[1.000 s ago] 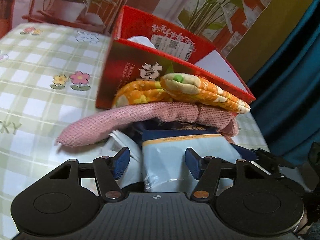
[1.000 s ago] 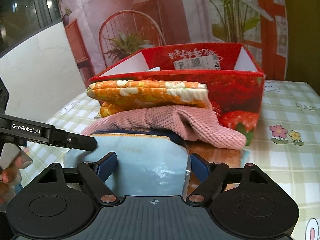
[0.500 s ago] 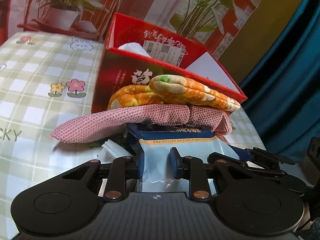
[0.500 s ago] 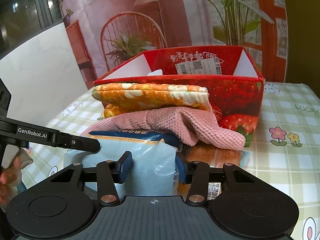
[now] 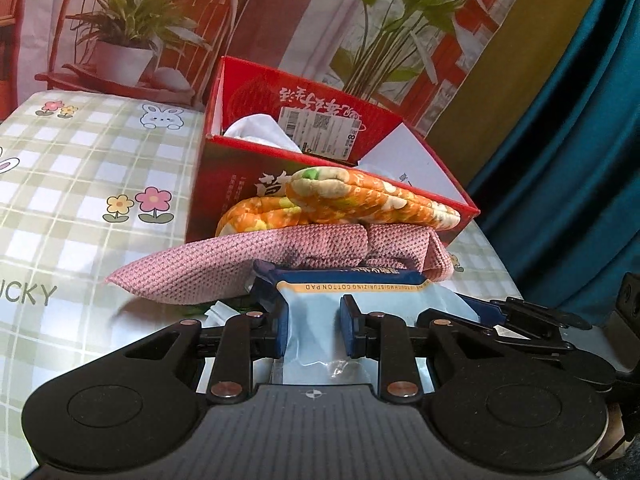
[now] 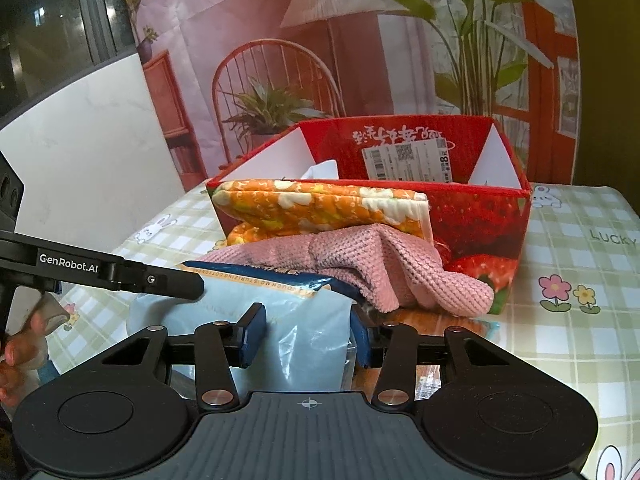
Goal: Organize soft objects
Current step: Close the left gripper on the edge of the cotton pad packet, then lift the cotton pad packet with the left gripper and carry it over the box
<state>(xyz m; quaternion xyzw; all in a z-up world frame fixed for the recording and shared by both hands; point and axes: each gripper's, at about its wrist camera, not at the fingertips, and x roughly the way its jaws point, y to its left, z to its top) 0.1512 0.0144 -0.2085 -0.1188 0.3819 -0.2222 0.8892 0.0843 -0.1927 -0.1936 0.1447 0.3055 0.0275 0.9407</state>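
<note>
A light-blue cotton pad pack (image 5: 316,320) (image 6: 296,320) lies at the bottom of a pile. My left gripper (image 5: 314,326) is shut on one end of it. My right gripper (image 6: 308,334) is shut on the other end. A pink knitted cloth (image 5: 240,258) (image 6: 380,264) lies on the pack. An orange flowered mitt (image 5: 360,200) (image 6: 320,204) rests on top of the cloth. The left gripper's arm (image 6: 100,268) shows in the right wrist view.
A red strawberry box (image 5: 224,184) (image 6: 480,220) stands open just behind the pile, with white tissue (image 5: 260,132) inside. The table has a green checked cloth (image 5: 72,184) (image 6: 580,260). A blue curtain (image 5: 580,160) hangs at the table's far side.
Both grippers have closed from wide open onto the ends of the cotton pad pack. The pile has risen slightly in both views.
</note>
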